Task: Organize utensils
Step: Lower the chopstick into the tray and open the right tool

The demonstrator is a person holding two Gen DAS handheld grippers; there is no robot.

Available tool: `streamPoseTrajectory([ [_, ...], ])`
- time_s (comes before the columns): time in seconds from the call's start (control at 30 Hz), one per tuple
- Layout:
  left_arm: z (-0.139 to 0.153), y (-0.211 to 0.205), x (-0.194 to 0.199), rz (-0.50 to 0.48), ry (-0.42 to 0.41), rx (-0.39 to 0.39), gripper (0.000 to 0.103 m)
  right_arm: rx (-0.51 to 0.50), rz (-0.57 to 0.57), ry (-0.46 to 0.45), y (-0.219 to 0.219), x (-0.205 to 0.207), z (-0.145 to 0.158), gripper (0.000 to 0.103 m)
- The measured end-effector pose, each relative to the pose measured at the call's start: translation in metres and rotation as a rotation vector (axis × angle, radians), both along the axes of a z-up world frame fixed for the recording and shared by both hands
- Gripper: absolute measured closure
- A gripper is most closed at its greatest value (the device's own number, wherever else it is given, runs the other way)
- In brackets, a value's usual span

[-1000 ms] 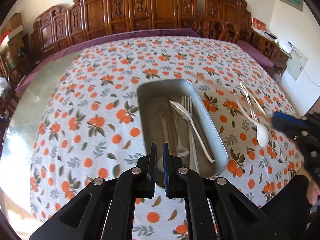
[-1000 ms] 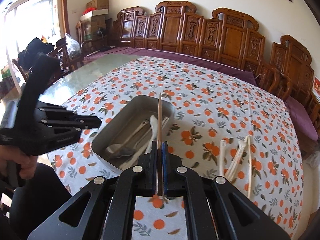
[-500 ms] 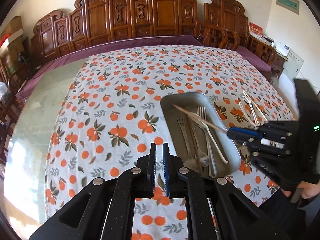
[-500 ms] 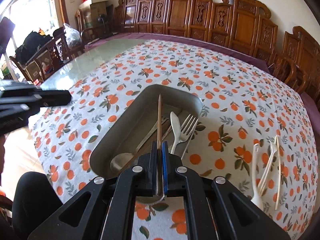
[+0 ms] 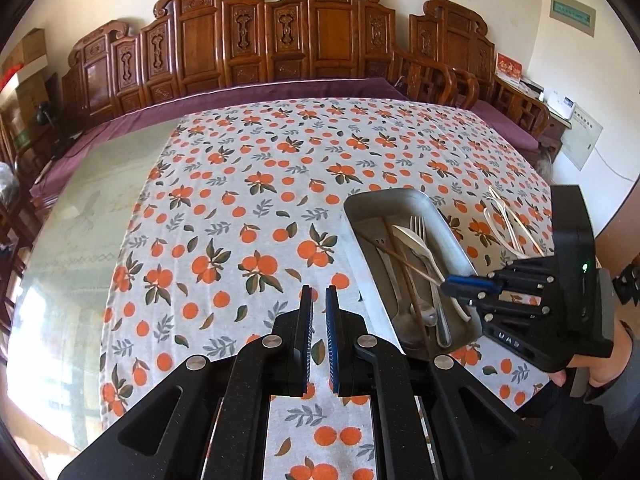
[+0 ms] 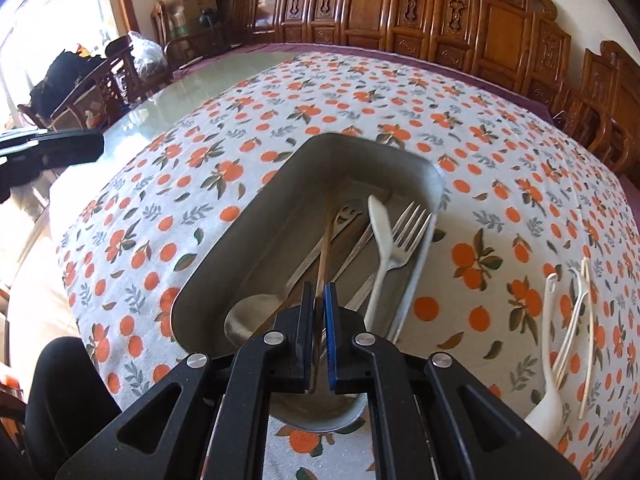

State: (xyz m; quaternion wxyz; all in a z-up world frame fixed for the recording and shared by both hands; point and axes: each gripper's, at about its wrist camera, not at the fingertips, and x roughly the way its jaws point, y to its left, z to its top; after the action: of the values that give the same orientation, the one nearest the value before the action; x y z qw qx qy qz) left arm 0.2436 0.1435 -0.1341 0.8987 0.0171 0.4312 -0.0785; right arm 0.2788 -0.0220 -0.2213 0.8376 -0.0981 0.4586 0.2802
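A grey metal tray point(image 6: 248, 220) lies on the orange-print tablecloth and holds a metal fork point(image 6: 404, 236), a metal spoon point(image 6: 252, 316), a white plastic utensil point(image 6: 380, 224) and other cutlery. My right gripper point(image 6: 319, 290) is shut on a thin wooden chopstick point(image 6: 325, 248) that slants down into the tray, over the near end. In the left wrist view the tray point(image 5: 384, 194) sits right of centre, with the right gripper point(image 5: 446, 280) and chopstick point(image 5: 404, 260) above it. My left gripper point(image 5: 318, 292) is shut and holds nothing, above the cloth left of the tray.
Several white plastic utensils point(image 6: 568, 320) lie on the cloth right of the tray, seen too as white utensils point(image 5: 504, 220). Bare glass tabletop point(image 5: 88, 220) lies left of the cloth. Carved wooden chairs point(image 5: 320, 40) line the far side. A person's hand point(image 5: 592, 372) holds the right gripper.
The right gripper came down over the tray with the chopstick, whose tip now reaches among the cutlery. The left gripper drew away to the left of the tray, still shut.
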Motion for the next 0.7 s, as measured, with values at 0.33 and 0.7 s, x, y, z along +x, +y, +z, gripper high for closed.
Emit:
streamPoseTrajectory([
  [0.33,0.0,-0.023,-0.002,0.005,-0.002,0.037,0.098,0.062,0.022,-0.023,-0.016,-0.004,0.01,0.095],
  [0.7,-0.008,-0.081,0.004,-0.012,0.001,0.064,0.09,0.121,-0.014,-0.11,-0.096,-0.002,0.043,0.095],
])
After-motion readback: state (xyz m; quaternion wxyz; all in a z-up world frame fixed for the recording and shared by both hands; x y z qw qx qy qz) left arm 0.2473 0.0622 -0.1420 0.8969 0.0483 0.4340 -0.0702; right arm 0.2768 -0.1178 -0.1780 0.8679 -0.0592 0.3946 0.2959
